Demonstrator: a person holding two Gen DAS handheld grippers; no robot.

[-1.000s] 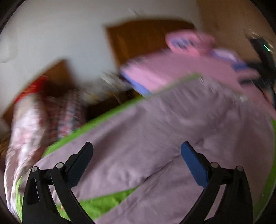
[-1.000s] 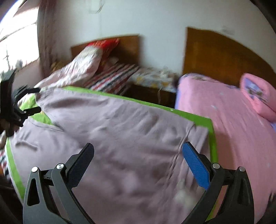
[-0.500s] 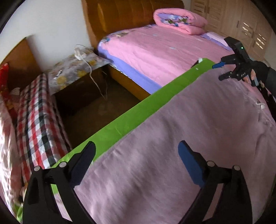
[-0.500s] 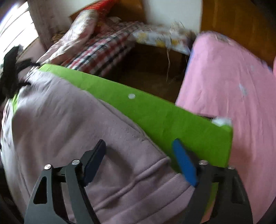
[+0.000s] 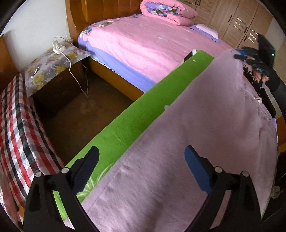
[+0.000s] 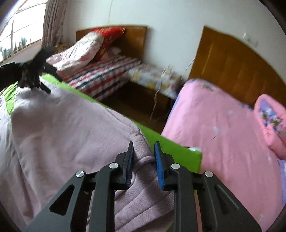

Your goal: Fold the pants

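Lying spread over a bright green mat, the pale lilac fleece pants cover most of the flat surface, their soft, slightly fuzzy fabric smooth across the middle and gathered into ribbed rows of stitching at the waistband.

From the right wrist view, the right tongs, black with one blue-padded finger, are nearly closed and pinch a ridge of the waistband between their pads, close to the corner of the mat. From the left wrist view, the left tongs hang released, fingers spread wide above the far end of the pants, one finger over the green mat and the blue one over the lilac cloth, not visibly touching either.

Each tool shows only as a dark, blurred shape in the other's view, so its details cannot be made out there. The right wrist view is smeared overall. The near edge of the pants is cut off behind both tools.

Beyond the mat stands a bed with a pink quilted cover and a rolled pink duvet, a wooden headboard, a nightstand under a flowered cloth with a trailing white cable, and a second bed in red, white and black check. Wooden wardrobe doors fill the far corner.
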